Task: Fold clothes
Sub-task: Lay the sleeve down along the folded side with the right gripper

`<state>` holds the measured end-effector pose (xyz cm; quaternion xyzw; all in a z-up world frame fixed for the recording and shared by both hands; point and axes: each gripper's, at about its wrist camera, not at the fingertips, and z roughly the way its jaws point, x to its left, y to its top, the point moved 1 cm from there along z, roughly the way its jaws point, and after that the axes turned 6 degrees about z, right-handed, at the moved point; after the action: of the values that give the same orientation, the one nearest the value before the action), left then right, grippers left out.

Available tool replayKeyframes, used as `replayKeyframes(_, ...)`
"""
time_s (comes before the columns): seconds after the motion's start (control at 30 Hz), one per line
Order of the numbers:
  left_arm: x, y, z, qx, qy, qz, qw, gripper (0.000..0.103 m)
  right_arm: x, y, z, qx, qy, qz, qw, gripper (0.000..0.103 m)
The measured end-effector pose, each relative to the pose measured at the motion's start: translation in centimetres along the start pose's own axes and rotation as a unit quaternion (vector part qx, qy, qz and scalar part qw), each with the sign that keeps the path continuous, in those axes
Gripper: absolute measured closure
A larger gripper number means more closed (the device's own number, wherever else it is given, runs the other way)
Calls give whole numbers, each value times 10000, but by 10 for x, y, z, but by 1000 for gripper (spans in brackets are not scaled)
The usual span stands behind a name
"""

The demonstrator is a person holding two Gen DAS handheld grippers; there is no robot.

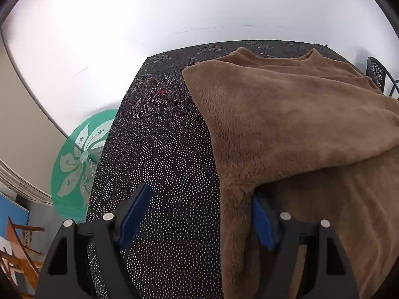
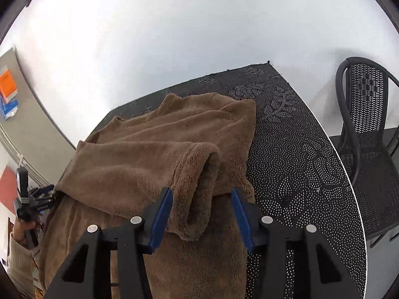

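White wall behind dark dotted table; brown fleece top looks soft, thick, floppy: grab folded edges. Left hand-held gripper wide open, empty; right hand-held gripper half open, straddling a fold, not pinching.

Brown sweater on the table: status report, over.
Left tongs open, off cloth. Right tongs open around folded sleeve. Brown sweater part folded. Nothing blocking.
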<state>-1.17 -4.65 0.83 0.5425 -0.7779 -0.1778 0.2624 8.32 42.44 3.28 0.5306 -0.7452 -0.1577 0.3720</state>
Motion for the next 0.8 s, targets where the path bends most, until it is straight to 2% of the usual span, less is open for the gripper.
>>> replayKeyframes(0.17,7,-4,-22,-144,-150,-226,9995,22,7,17,16,-29,24,-52,10000,52)
replayKeyframes(0.3,18,3,-48,-486,-316,-526,9969,22,10,28,36,32,-46,-126,9999,52)
replayKeyframes(0.4,27,17,-57,-760,-750,-919,9900,21,8,31,52,175,-55,-70,9998,52)
replayKeyframes(0.47,25,30,-51,-837,-996,-1035,9861,21,8,30,61,238,-78,-37,9997,52)
replayKeyframes(0.53,16,43,-37,-810,-1046,-941,9867,21,9,27,64,225,-74,-41,9997,52)
replayKeyframes(0.73,-18,82,21,-406,-1221,-583,9900,21,16,22,65,204,-216,-311,9991,53)
replayKeyframes(0.8,-27,91,36,-274,-1331,-497,9895,21,19,22,64,187,-279,-445,9984,60)
